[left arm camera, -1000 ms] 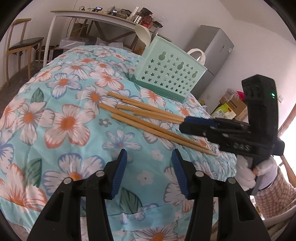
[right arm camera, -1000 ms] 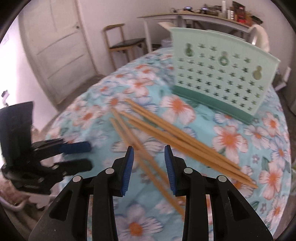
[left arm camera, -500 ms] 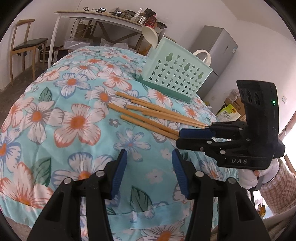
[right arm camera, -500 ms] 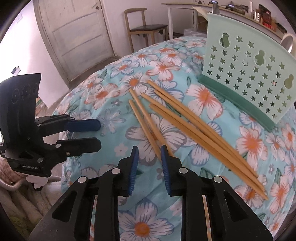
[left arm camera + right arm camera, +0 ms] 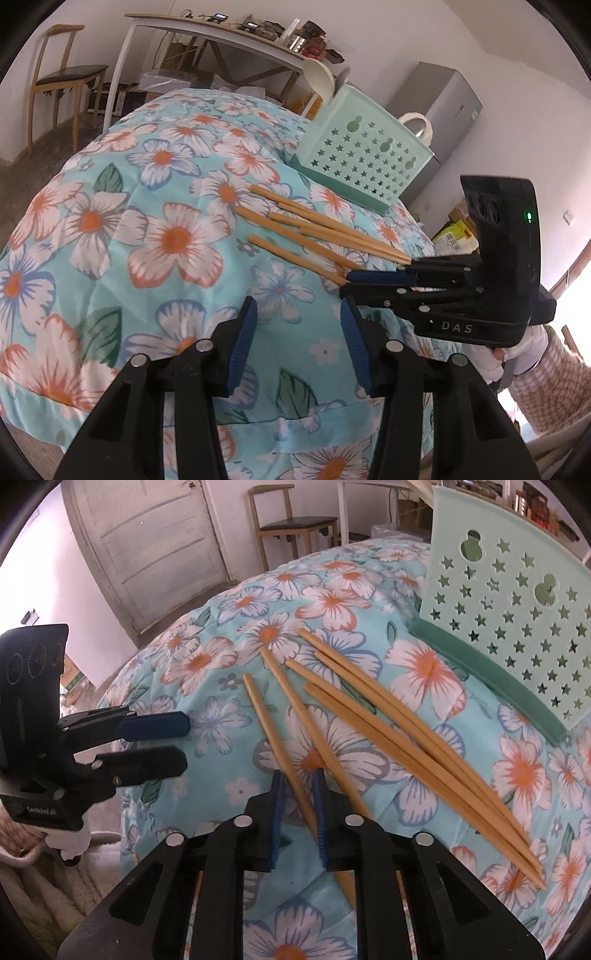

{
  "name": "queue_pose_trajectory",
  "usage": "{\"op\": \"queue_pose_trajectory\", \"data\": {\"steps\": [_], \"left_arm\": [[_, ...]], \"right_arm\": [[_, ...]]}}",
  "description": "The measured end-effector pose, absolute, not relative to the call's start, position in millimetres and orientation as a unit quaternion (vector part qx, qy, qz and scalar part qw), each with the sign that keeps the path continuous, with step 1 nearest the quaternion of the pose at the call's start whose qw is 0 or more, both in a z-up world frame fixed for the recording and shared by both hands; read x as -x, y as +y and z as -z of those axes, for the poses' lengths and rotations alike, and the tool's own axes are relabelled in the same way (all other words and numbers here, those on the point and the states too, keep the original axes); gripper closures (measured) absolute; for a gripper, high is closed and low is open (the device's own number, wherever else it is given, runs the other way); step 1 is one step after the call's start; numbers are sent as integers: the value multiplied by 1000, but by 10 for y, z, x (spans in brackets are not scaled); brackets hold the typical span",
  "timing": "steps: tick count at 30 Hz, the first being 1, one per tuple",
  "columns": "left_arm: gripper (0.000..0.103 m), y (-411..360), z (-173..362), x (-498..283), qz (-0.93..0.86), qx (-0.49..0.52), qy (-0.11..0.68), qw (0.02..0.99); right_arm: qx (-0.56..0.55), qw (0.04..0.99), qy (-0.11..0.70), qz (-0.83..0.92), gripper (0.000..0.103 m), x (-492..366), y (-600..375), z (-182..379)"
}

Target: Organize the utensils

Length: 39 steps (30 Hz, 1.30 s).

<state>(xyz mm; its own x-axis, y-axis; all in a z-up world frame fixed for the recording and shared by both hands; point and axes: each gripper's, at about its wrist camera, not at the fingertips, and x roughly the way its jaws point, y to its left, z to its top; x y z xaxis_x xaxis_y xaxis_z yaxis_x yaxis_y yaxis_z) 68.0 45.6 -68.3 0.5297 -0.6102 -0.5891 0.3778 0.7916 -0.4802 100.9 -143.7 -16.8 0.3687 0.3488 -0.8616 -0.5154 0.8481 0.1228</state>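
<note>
Several wooden chopsticks (image 5: 369, 716) lie loose on the floral cloth; they also show in the left wrist view (image 5: 314, 229). A mint green perforated utensil basket (image 5: 517, 620) stands behind them, also seen in the left wrist view (image 5: 362, 162). My right gripper (image 5: 298, 775) is low over the cloth with its jaws narrowly open on either side of one chopstick (image 5: 273, 734), not clamped. It appears from the side in the left wrist view (image 5: 349, 282). My left gripper (image 5: 297, 314) is open and empty, hovering above the cloth short of the chopsticks; the right wrist view shows it at left (image 5: 181, 740).
The floral cloth (image 5: 166, 236) covers a rounded surface that drops off at the near edge. A white ladle (image 5: 319, 79) stands in the basket. A wooden chair (image 5: 291, 520) and a door (image 5: 155, 546) are behind, a cluttered desk (image 5: 229, 33) and grey fridge (image 5: 439, 99) farther back.
My right gripper has moved forward and down onto the chopsticks, and its jaws have narrowed around one. My left gripper has stayed open and shifted only slightly.
</note>
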Motion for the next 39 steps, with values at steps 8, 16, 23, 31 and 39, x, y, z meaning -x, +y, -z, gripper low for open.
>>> {"op": "queue_pose_trajectory", "data": {"steps": [8, 16, 23, 31, 39], "left_arm": [[67, 566, 660, -705, 283, 188, 394, 854], [72, 619, 629, -736, 293, 233, 401, 836], [78, 561, 629, -765, 307, 254, 414, 818], [88, 598, 821, -909, 291, 296, 455, 788], [91, 618, 924, -971, 299, 341, 466, 760]], "right_arm": [[38, 816, 512, -266, 98, -958, -1441, 149], [-2, 812, 510, -283, 98, -834, -1360, 144], [-25, 806, 511, -297, 98, -742, -1293, 180], [-52, 802, 510, -306, 98, -697, -1330, 241], [-67, 799, 502, -326, 98, -691, -1326, 234]]}}
